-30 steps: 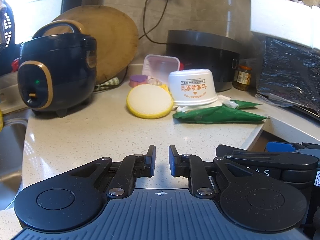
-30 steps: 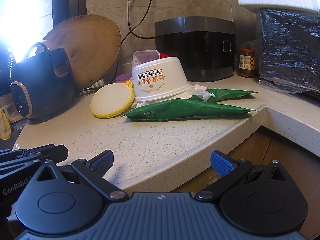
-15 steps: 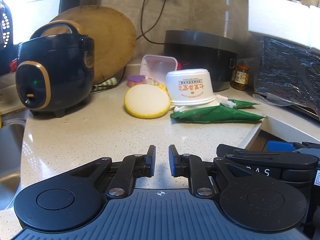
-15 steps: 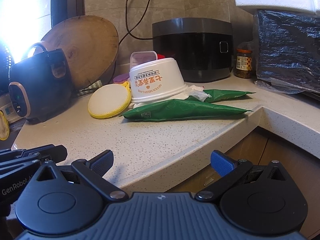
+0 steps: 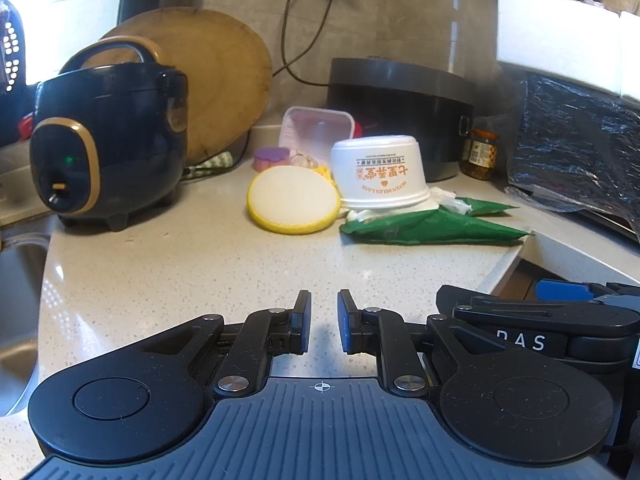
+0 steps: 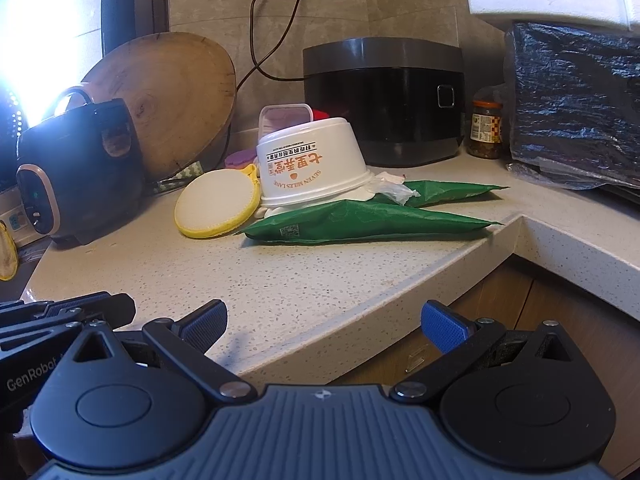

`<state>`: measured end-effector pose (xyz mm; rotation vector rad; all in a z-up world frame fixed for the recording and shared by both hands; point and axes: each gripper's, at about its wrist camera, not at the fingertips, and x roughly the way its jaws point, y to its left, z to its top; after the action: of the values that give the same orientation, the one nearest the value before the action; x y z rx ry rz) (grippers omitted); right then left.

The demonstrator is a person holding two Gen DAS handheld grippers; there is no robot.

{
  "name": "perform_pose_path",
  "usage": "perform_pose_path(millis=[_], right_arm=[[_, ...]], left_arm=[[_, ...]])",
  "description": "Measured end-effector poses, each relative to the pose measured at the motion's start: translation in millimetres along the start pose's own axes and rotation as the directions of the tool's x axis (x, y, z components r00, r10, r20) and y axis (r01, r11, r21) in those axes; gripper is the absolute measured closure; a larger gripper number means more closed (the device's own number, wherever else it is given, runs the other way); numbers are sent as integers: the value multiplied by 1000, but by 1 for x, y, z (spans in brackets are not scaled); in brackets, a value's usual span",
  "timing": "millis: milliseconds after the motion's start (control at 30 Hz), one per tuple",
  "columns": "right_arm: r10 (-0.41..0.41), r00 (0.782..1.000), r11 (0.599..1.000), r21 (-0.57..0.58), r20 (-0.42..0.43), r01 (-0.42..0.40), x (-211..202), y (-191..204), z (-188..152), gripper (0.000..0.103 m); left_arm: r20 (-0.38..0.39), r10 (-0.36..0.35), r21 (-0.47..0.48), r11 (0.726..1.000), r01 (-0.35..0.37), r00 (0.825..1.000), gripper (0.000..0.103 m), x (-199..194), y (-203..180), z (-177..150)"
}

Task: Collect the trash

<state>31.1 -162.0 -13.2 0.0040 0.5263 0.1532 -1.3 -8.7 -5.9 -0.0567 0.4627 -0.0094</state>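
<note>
On the counter [image 6: 320, 280], upturned white bowl [image 6: 308, 164], green wrappers [image 6: 360, 222].

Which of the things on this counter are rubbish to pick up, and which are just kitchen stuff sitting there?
Probably rubbish:
- upside-down white tub
- front green packet
- back green packet
- crumpled white wrapper

Just kitchen stuff:
- dark blue rice cooker
- black cooker
- wooden board
- yellow round sponge
- jar
- pink box
</note>
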Motion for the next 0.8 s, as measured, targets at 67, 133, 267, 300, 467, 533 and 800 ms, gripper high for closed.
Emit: perform_pose_path(millis=[67,133,267,300,467,533,800], right_arm=[[1,1000,1000,2,-1,-1,0,0,0,0],[2,1000,1000,3,-1,-2,0,0,0,0],[5,1000,1000,3,-5,-5,1,-1,-1,0],[6,1000,1000,4,-5,-6,1,-1,-1,0],[10,1000,1000,4,-4,-10,2,-2,0,0],[10,1000,1000,5,-4,-10,2,-3,-1,0],[11,1000,1000,1,-9,-11,7,-5,1,0]], left_arm=[[-2,1,-3,1000,-1,1000,85,1,1,0],[-1,2,-5,1000,-2,1000,85,1,1,1],[-5,2,-10,1000,-2,1000,85,3,2,2],[-7,1,-10,1000,-1,1000,85,3,2,2],[-14,-4,-18,1000,4,1000,85,5,4,4],[-16,-7,-21,1000,7,1000,85,6,5,5],[-21,6,19,1000,-5,1000,85,6,1,14]])
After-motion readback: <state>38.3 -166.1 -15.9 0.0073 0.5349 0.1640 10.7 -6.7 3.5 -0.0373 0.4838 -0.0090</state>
